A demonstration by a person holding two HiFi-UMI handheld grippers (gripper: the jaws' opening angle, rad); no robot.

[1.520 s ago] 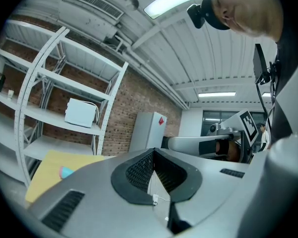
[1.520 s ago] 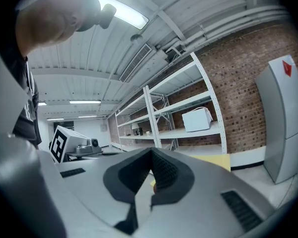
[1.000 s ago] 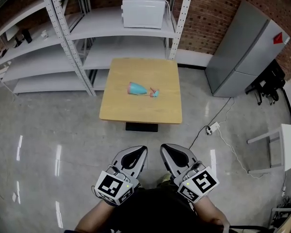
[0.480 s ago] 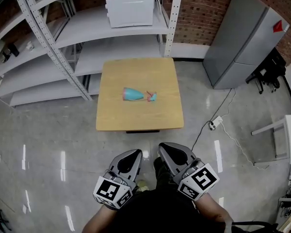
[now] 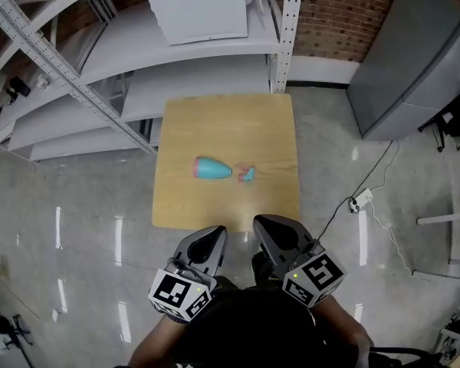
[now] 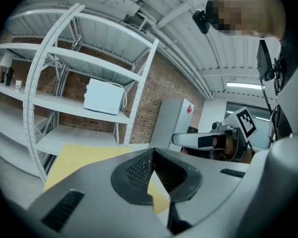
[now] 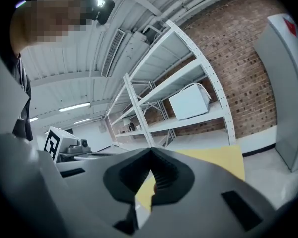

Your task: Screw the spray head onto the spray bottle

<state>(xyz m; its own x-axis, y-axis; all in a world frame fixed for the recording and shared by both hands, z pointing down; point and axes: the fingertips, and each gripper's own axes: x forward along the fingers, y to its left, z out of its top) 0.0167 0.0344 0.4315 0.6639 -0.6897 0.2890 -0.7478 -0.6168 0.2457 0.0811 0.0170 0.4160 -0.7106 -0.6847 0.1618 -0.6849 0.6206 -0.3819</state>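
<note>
Small spray head [image 5: 246, 174], details indistinct

Matt wooden table [image 5: 268, 129]; glossy floor [image 5: 77, 228]; rough brick wall [image 5: 330, 14].

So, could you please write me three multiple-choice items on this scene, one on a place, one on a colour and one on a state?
1. Where does the spray bottle lie? A. On the table. B. On a shelf. C. On the floor.
2. What colour is the bottle? A. Yellow. B. Teal. C. Black.
3. How do the left gripper and right gripper stand? A. Both open. B. Left shut on the bottle. C. Both shut, empty.
Answers: 1 A, it lies on the wooden top near the spray head; 2 B, its body is teal; 3 C, each gripper view shows jaws together, nothing between.
</note>
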